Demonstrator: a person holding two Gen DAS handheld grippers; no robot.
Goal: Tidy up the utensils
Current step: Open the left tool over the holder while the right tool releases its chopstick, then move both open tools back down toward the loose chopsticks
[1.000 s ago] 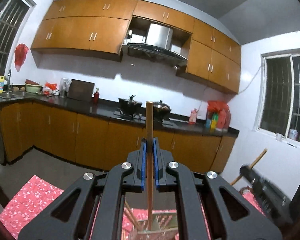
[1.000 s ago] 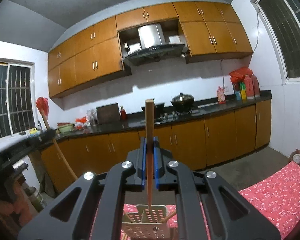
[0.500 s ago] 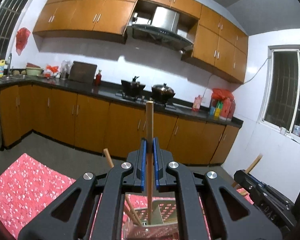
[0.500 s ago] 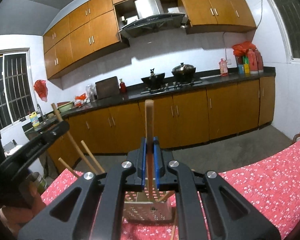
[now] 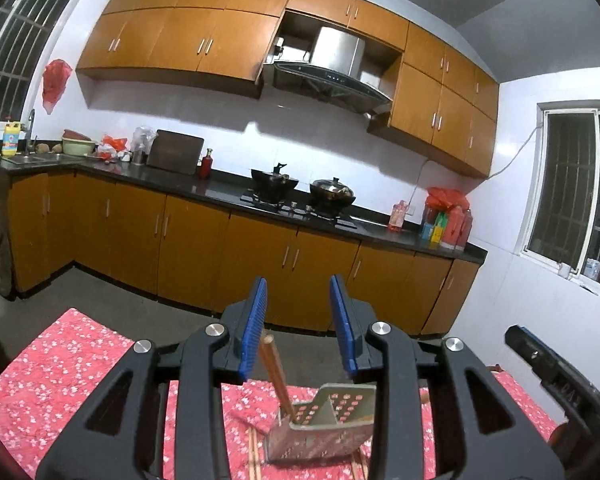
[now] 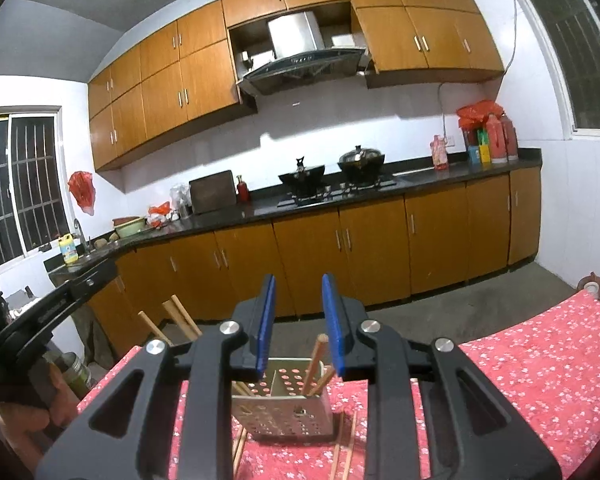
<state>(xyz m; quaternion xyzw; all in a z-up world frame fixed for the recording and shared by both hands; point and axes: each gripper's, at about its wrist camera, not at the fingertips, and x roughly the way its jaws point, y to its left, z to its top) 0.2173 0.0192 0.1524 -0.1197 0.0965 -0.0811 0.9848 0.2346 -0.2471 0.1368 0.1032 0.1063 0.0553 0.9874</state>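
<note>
Kitchen cabinets and a dark counter fill the background; nearer lies a bench (image 6: 540,360) under a red flowered cloth, carrying a perforated metal holder (image 6: 284,412). The left claw (image 5: 298,322) stands partly open, its jaws just opened, and grips nothing: a chopstick (image 5: 274,372) leans free between the blue pads, its foot in the holder (image 5: 320,428). The right claw (image 6: 298,322) is likewise partly open after opening, with its chopstick (image 6: 314,364) released and standing in the holder. A second ago both claws were clamped on upright chopsticks above the holder. Loose chopsticks (image 6: 344,444) lie on the cloth beside the holder. Open cloth stretches to the right.
</note>
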